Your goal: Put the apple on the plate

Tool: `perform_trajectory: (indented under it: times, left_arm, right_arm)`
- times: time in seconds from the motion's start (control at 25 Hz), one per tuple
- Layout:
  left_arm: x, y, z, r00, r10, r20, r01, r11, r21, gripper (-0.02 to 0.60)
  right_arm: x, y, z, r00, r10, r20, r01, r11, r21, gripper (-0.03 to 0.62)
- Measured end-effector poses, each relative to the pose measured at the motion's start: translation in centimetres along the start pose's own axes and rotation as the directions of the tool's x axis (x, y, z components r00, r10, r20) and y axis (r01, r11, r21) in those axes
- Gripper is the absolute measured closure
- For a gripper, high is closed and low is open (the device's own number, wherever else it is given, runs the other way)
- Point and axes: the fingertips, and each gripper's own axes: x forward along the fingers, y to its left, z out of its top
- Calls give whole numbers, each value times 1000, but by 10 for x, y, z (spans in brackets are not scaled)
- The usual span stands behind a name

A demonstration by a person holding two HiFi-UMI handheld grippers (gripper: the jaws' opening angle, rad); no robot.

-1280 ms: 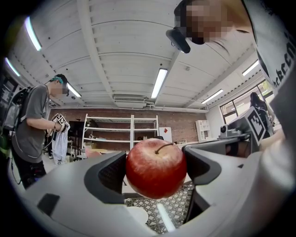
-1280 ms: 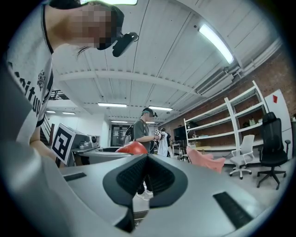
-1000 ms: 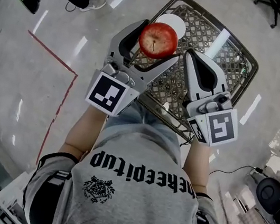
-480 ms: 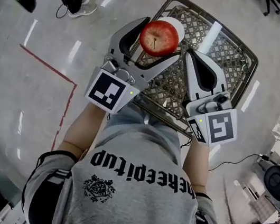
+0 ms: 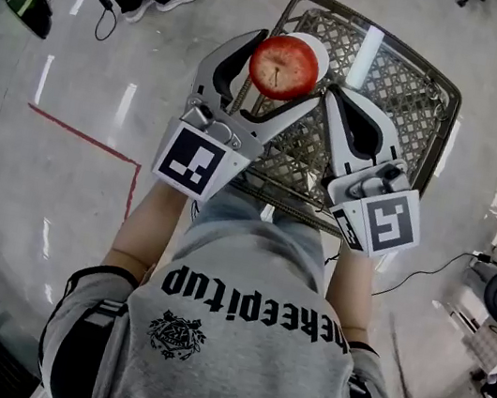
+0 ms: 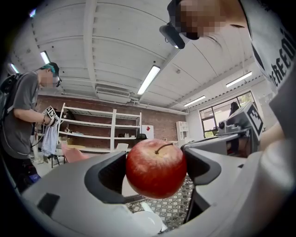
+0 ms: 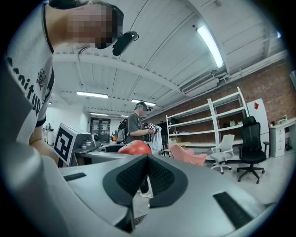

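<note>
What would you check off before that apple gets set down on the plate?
1. Apple held: ok. The left gripper has its jaws clamped on both sides of the apple.
2. Plate found: ok. The white plate lies in the wire basket, partly hidden by the apple.
3. Apple lined up over plate: cannot tell. They overlap in the head view, but the height between them is unclear.
4. Plate free of other things: cannot tell, most of it is hidden.
5. Right gripper out of the way: ok. It is shut, empty and apart from the apple.
</note>
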Motion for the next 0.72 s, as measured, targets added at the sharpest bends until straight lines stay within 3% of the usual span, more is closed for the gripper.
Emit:
perform_trajectory:
  times: [0.44, 0.72]
  left_arm:
    - [24, 25, -21, 995, -95, -24, 95, 995, -23, 149]
    - [40, 36, -36, 992, -120, -36, 119, 993, -26, 149]
  right_arm:
    - [27, -21, -14, 995, -91, -29, 91, 996, 4, 597]
    - [35, -36, -25, 990, -131, -47, 132, 991, 8, 595]
